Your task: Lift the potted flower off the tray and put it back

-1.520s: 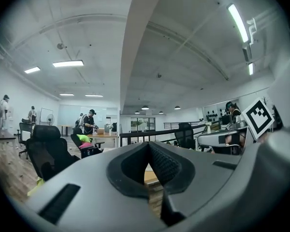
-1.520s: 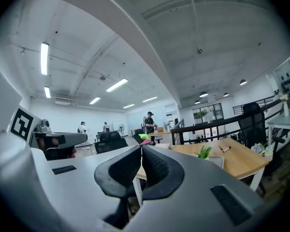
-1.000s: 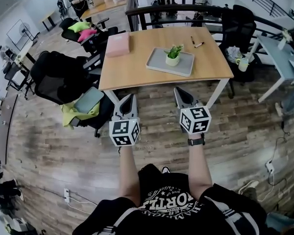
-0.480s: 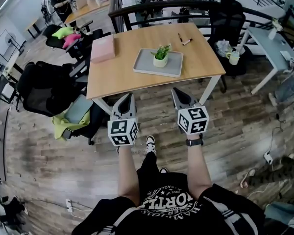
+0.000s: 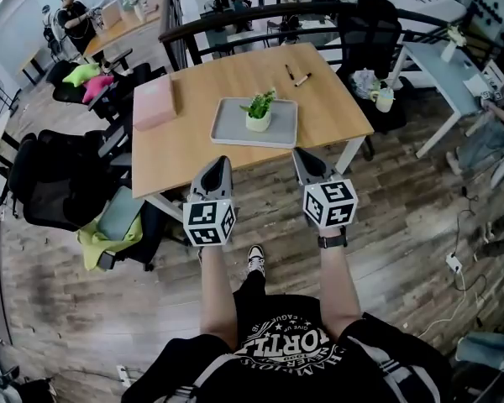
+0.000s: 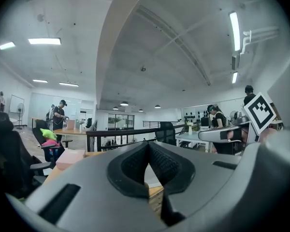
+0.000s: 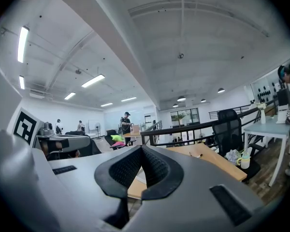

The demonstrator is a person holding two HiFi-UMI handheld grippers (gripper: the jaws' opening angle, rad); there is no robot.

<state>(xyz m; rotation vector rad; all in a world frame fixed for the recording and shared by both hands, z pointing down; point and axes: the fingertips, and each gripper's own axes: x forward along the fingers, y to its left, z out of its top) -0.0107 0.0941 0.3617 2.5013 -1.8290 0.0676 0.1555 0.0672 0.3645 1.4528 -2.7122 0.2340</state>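
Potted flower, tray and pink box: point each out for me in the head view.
potted flower [image 5: 258,122], head view, on the white pot.
tray [image 5: 229,124], head view, on its bare surface left of the pot.
pink box [image 5: 154,102], head view, on its top face.

The potted flower [image 5: 258,112] has green leaves above a white pot, and it sits on a pale grey tray [image 5: 231,126] on a light wood table [image 5: 185,145]. A pink box [image 5: 154,102] lies at the table's left. The left gripper [image 5: 221,164] and right gripper [image 5: 301,154] are grey, each with a cube of black-and-white square markers, over a brown plank floor [image 5: 403,225].
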